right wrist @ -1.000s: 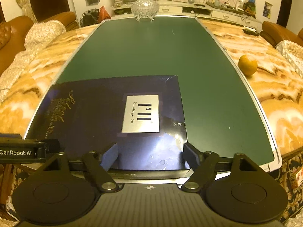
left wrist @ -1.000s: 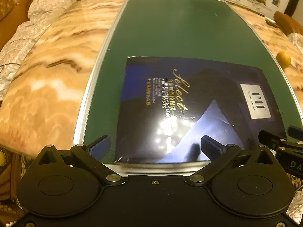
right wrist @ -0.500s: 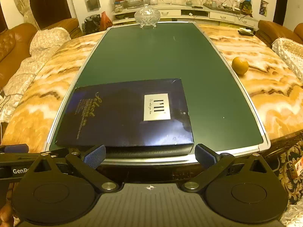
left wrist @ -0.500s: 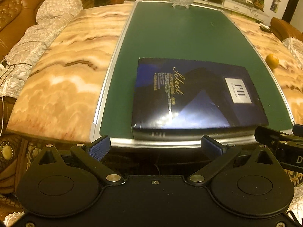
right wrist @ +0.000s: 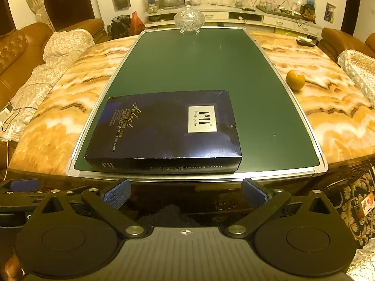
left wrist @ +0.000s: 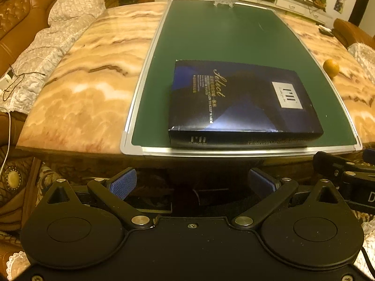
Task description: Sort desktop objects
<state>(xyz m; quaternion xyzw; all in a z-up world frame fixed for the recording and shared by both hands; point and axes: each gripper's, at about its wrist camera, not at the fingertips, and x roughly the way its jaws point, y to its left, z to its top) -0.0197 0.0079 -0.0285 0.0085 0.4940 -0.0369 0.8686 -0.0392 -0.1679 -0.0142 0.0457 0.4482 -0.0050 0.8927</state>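
Observation:
A flat dark blue box with gold "Select" lettering and a white label lies closed on the green board, at its near edge; it also shows in the right wrist view. My left gripper is open and empty, off the table's near edge, below and in front of the box. My right gripper is open and empty too, also off the near edge in front of the box. An orange sits on the marble to the right of the board.
The green board lies on a marble table. A lidded glass bowl stands at the board's far end. A dark remote lies at the far right. Sofas with lace covers flank the table.
Both grippers have pulled back from over the box to beyond the table's near edge. The box stays closed on the board.

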